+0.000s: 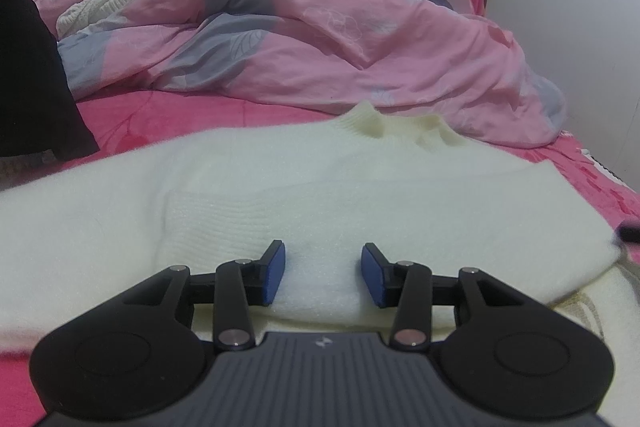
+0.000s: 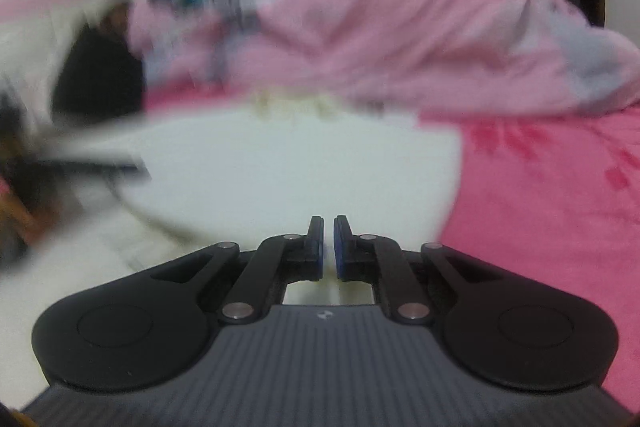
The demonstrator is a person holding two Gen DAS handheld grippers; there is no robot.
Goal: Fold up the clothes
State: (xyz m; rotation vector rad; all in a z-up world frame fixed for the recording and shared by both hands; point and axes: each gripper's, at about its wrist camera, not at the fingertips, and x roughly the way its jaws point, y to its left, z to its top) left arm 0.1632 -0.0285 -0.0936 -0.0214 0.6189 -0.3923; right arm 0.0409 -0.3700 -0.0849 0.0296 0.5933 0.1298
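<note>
A: Where's the sweater?
B: Spread flat mid-frame on the pink bed; left tongs hang spread above it.
A: Right tongs?
B: Nearly pressed together; whether they pinch fabric, I cannot tell

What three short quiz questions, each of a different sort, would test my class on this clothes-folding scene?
1. True or false: the left gripper is open above the white sweater.
2. Which lies behind the sweater's collar? A) a wooden chair B) a pink quilt C) a laundry basket
3. Fill in: the sweater lies on a ___ bedsheet.

Key
1. True; its blue pads stand apart.
2. B.
3. Pink. The right gripper is almost closed; whether it pinches cloth cannot be told.
</note>
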